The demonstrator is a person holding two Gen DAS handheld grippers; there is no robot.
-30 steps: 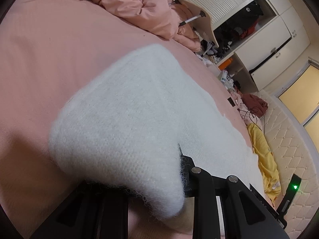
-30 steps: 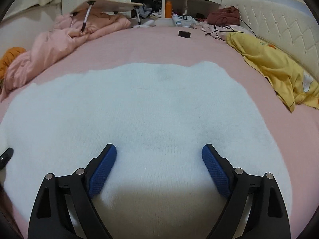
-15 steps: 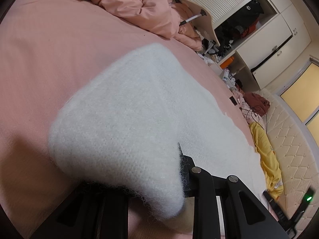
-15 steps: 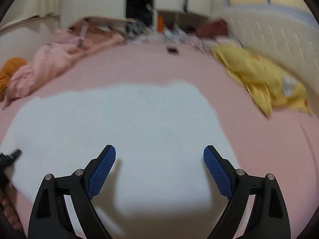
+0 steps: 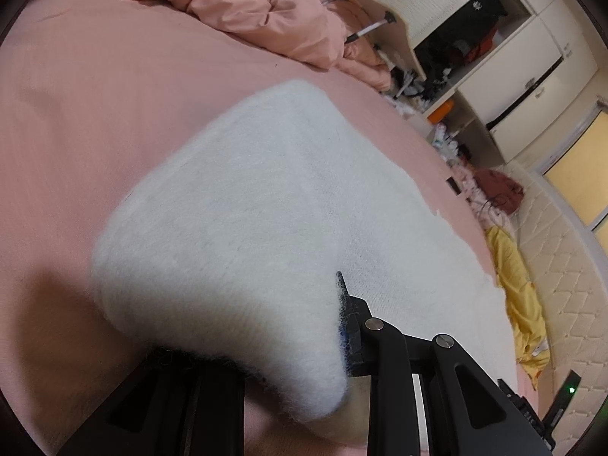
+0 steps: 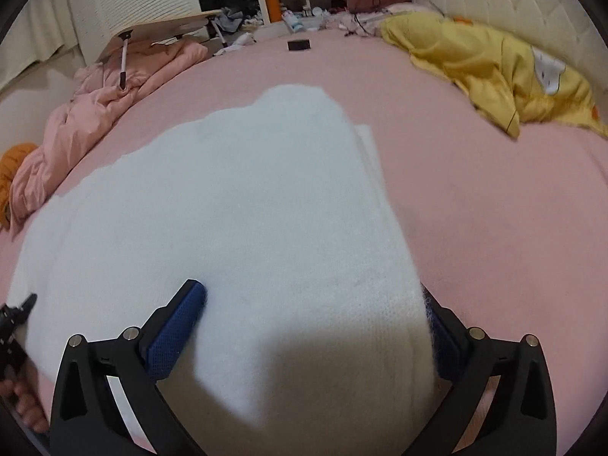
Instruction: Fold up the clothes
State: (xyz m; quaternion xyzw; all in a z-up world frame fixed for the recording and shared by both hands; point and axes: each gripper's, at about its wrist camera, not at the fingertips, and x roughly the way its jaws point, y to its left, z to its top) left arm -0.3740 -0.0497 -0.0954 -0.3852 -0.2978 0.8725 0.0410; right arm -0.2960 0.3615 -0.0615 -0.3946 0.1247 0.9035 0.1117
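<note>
The white sweater (image 5: 235, 228) hides the left tongs' (image 5: 334, 345) left finger. In the right wrist view it covers the right tongs' (image 6: 315, 326) right pad; its near hem is cut off.

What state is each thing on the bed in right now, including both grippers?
White sweater: partly folded, right side doubled over, one end lifted.
Left gripper: shut on the sweater.
Right gripper: open, fabric draped between its fingers.
Pink duvet: crumpled.
Yellow garment: unfolded, heaped.
</note>
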